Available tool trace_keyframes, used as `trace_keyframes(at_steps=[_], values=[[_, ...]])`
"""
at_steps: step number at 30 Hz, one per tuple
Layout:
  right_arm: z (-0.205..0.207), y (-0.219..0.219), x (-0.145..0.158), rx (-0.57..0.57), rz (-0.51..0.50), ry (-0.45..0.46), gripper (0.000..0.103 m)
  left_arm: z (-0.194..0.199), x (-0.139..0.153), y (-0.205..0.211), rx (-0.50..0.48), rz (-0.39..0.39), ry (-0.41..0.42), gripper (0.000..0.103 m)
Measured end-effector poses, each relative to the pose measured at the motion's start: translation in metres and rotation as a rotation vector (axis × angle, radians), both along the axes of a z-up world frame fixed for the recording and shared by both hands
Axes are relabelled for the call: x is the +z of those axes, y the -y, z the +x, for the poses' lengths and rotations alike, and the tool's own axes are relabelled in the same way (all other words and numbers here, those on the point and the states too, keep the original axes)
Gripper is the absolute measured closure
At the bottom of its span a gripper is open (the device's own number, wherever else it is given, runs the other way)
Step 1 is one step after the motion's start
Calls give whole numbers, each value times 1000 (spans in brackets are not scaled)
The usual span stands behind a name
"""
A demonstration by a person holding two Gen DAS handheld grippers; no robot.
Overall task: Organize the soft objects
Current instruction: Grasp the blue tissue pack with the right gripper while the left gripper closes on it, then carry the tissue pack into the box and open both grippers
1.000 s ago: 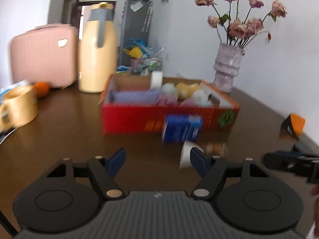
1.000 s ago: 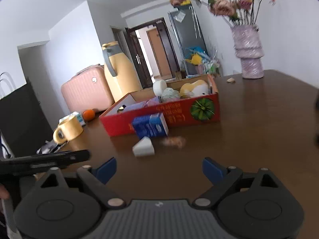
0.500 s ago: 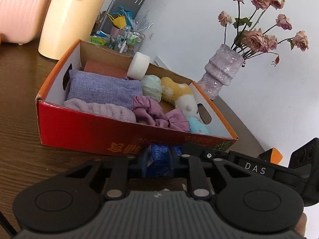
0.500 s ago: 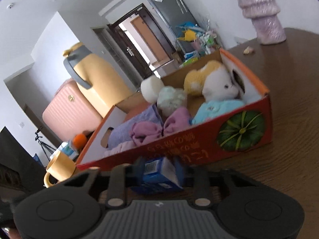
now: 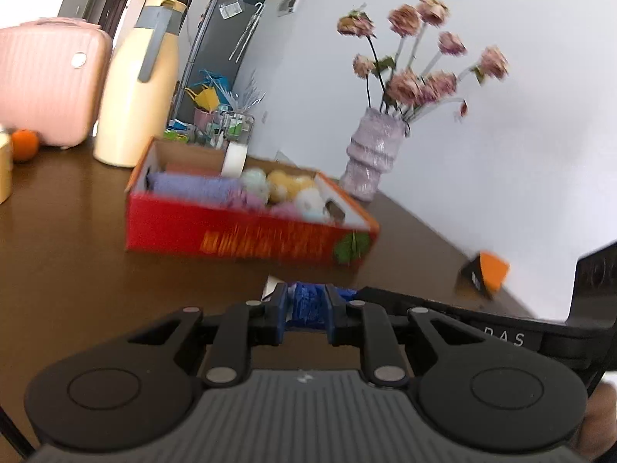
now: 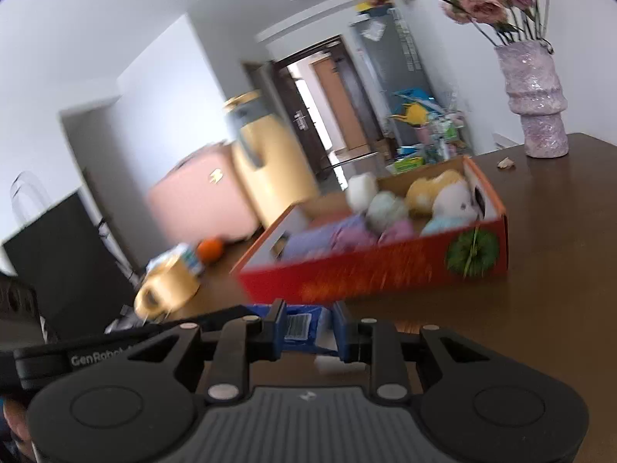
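- Here, nearest to me, both tools pinch the same blue packet: the left gripper (image 5: 306, 318) has its fingers squeezing the crinkled blue packet (image 5: 306, 305) from one end, and the right gripper (image 6: 308, 330) has its fingers closed on the other end, where a barcode label shows.
- The packet looks lifted just above the counter (image 5: 69, 254), close in front of the box; whether it touches the wood I cannot tell.
- A small white piece (image 6: 327, 364) lies on the counter under the right gripper, outside the box; what it is I cannot tell through the blur.
- Just beyond stands the red box (image 6: 370, 274), already well filled: a purple cloth (image 5: 189, 185), pink fabric (image 6: 353, 237), a pale green ball (image 6: 385, 208), a yellow and white plush toy (image 6: 443, 193), something light blue (image 6: 443, 225) and a white roll (image 5: 233, 160) at the back wall.
- So I judge the sorting mostly done; the packet is the piece in hand, and it needs carrying over the near wall and dropping inside, with the white piece perhaps after it.
- Farther back sit a mug (image 6: 162, 295), an orange (image 5: 24, 144), a yellow jug (image 5: 140, 92), a pink case (image 5: 46, 85) and a vase of flowers (image 5: 376, 154).
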State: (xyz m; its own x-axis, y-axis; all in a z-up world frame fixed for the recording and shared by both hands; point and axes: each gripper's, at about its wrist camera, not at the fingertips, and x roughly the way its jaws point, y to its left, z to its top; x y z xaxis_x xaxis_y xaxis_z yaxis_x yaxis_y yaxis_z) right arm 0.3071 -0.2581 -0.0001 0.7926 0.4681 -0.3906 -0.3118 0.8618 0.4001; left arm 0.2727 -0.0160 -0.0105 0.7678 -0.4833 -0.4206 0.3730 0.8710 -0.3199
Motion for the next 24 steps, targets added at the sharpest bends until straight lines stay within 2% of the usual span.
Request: trace_keyframes(at_steps=[3, 8, 10, 12, 14, 16, 20, 24], values=[[-38, -9, -19, 43, -40, -31, 78, -29, -21, -2, 5, 41, -39, 84], [-81, -18, -45, 82, -95, -64, 78, -70, -46, -10, -37, 34, -124, 84], [-96, -20, -50, 82, -133, -75, 76, -87, -47, -11, -55, 28, -113, 82], [-115, -18, -52, 98, -127, -76, 74, -96, -43, -14, -81, 10, -109, 81], [-125, -13, -48, 98, -99, -88, 74, -99, -38, -18, -95, -24, -94, 74], [-130, -8, -41, 101, -78, -75, 74, -96, -32, -20, -83, -57, -86, 61], [-125, -4, -37, 65, -36, -65, 74, -81, -36, -17, -51, -53, -140, 61], [-112, -7, -46, 53, -31, -103, 74, -73, -46, -16, -54, -60, -197, 63]])
